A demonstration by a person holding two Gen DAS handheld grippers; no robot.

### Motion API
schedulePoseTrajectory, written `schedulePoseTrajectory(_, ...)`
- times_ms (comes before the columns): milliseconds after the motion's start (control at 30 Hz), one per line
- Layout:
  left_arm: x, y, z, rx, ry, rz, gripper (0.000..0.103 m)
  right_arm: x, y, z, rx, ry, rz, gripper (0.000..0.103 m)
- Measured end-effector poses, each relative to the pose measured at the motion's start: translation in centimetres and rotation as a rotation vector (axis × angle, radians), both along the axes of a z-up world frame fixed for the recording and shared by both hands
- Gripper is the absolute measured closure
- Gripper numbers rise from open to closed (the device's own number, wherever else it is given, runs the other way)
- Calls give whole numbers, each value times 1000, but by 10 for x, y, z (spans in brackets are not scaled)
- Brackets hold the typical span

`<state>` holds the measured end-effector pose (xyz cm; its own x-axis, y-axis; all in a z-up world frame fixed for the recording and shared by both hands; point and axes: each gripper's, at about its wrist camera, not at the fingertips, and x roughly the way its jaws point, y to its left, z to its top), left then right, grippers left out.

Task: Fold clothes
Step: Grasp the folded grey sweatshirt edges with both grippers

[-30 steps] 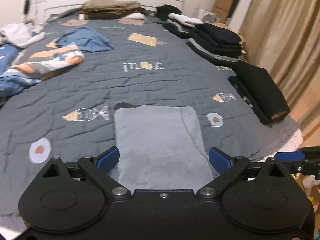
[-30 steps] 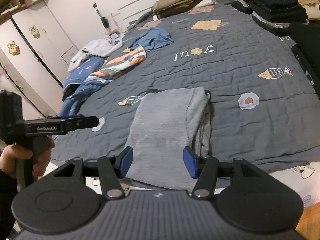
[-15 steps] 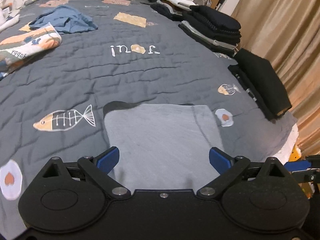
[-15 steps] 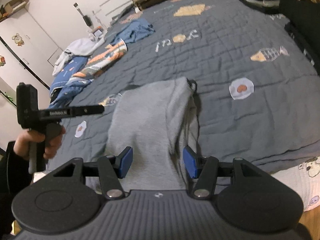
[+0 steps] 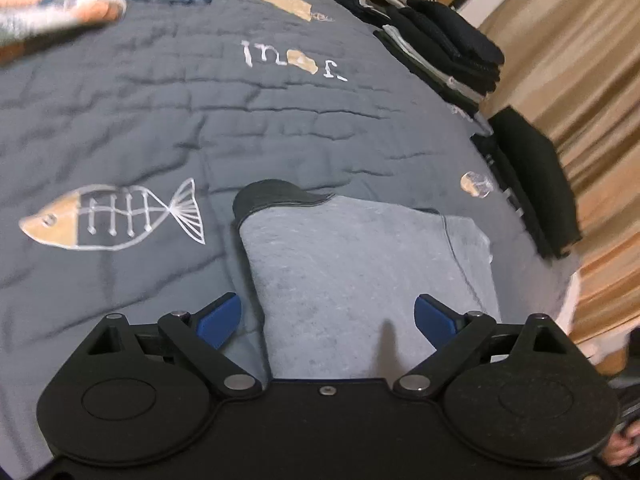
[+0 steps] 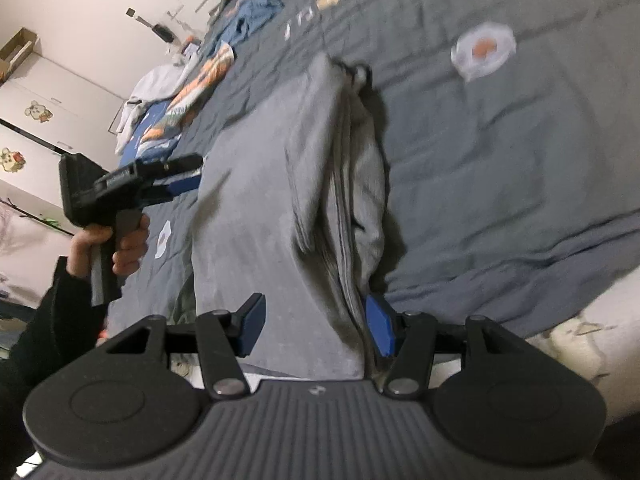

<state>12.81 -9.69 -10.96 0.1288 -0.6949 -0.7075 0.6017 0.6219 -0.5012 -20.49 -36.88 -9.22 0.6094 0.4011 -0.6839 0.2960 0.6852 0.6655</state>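
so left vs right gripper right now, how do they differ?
The left gripper is spread wider than the right gripper. The left straddles the flat near edge of the grey garment; the right frames its bunched, layered side. The left's body is smooth black, the right's ribbed grey. Both are open, with blue pads.

One grey garment [image 5: 360, 272] lies folded on one bed [image 5: 120, 120]. Two claws: left [image 5: 327, 318], right [image 6: 316, 330]. One dark stack [image 5: 440, 48], one black pile [image 5: 532, 176], one blue heap [image 6: 250, 20]. Two stickers on the wardrobe [image 6: 38, 112].
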Motion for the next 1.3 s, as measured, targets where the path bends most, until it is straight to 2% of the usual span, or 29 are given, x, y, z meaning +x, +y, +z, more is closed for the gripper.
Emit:
schedulePoseTrajectory(167, 15, -2, -24, -58, 66, 7, 11, 7, -4, -21, 38, 36, 5, 48)
schedulePoseTrajectory(300, 26, -5, -42, -101, 113, 12, 10, 12, -7, -33, 29, 81, 24, 48)
schedulePoseTrajectory(433, 29, -8, -45, -122, 138, -29, 10, 18, -13, -48, 64, 95, 28, 46)
schedulePoseTrajectory(567, 31, -11, -48, -144, 164, -75, 10, 19, -12, -55, 129, 68, 48, 32)
schedulePoseTrajectory(700, 33, -9, -52, -155, 180, -93, 9, 24, -5, -57, 230, -3, 104, 32)
schedulePoseTrajectory(800, 35, -11, -55, -161, 189, -81, 7, 36, -2, -63, 200, 5, 103, 31)
schedulePoseTrajectory(867, 35, -13, -55, -156, 186, -89, 7, 37, -3, -64, 244, -1, 84, 25)
schedulePoseTrajectory(933, 35, -14, -53, -150, 183, -99, 7, 36, -2, -61, 284, -16, 79, 25)
schedulePoseTrajectory(1067, 36, -14, -53, -147, 185, -117, 7, 33, 11, -35, 245, -142, 163, 25)
schedulePoseTrajectory(1133, 36, -17, -53, -149, 188, -124, 7, 38, 7, -50, 258, -88, 138, 25)
schedulePoseTrajectory(1300, 36, -25, -55, -156, 197, -140, 8, 46, 3, -68, 361, -69, 94, 23)
